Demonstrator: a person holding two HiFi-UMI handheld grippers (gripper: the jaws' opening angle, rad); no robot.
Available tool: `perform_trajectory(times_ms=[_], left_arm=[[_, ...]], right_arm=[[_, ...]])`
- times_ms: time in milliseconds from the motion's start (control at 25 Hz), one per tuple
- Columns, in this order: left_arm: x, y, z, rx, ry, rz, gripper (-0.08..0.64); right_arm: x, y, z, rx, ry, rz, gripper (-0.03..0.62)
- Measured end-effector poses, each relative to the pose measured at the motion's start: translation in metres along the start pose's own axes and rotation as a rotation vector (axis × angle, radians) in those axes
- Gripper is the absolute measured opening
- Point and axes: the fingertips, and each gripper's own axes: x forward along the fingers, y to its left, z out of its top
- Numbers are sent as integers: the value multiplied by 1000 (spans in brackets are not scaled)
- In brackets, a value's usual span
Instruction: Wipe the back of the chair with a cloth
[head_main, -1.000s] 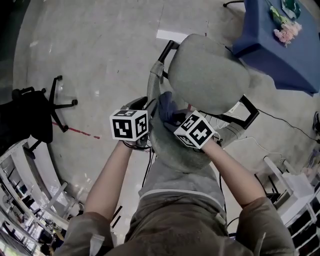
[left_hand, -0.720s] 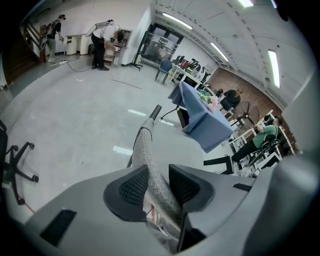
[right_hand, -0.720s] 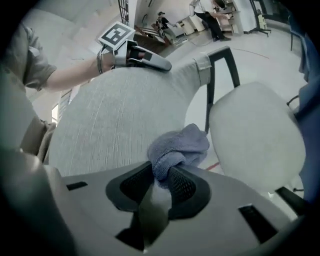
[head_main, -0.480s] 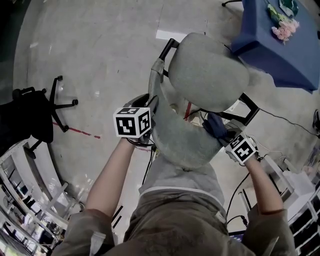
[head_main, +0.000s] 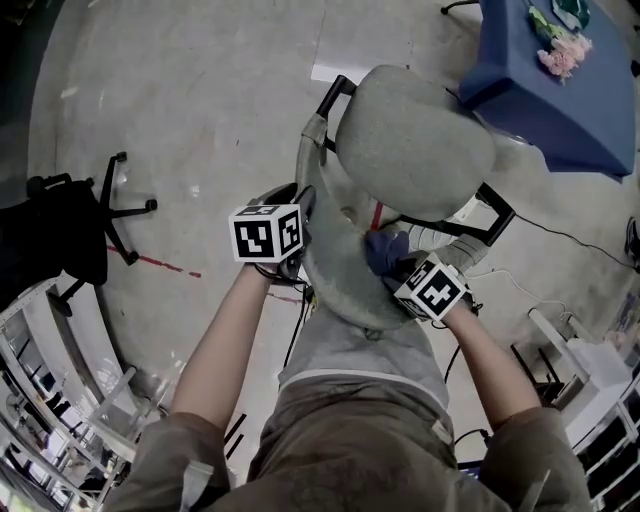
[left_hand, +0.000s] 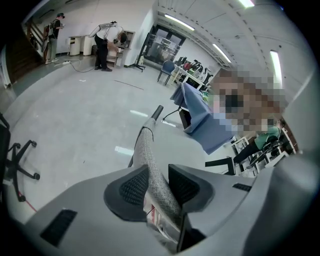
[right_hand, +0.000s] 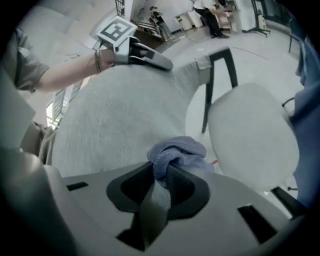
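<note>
Against the grey chair back (head_main: 338, 278), toward its right side, a bunched blue cloth (right_hand: 177, 150) sits pinched in the right gripper (right_hand: 161, 181). At the back's left edge, the left gripper (left_hand: 159, 186) has just been closing its 2 jaws, which clamp the padded rim.

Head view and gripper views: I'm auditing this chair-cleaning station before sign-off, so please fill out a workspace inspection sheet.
Surface: bare grey floor, red tape line.
Job's things: grey backrest upright; blue cloth bunched at it.
Clutter: pink flowers on blue table.
Grippers: left gripper clamps the backrest edge, jaws just closed further; right gripper shut on cloth.
Cables: black cable across floor at right.
Surroundings: black office chair at left; white racks at lower right.
</note>
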Motion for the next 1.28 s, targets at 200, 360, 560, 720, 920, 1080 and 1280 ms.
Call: perform_trajectory(times_ms=[200,360,560,720,920,1080,1280], left_arm=[[-3,-1,-3,10,32,32,140],[-8,0,-7,-59,37,18,138],[-8,-2,-8,-38,42,23,135],[-7,-3,-7,-20,45,21,135],[-10,-5,-11,13,79,6,135],[-15,-8,-10,57,86,5,135],[-15,-9,-12,62,94,5,133]], right_arm=[[8,27,105,-124,-149,-12,101],[3,29,137,-205,-140,-51,104],[2,33,111,-94,-217,-24,103],[-3,20,42,38,-179,15,100],[-28,-29,-58,166,-59,-73,98],[-63,-73,-96,164,0,-241,94],[-60,-79,-97,238,21,-228,94]])
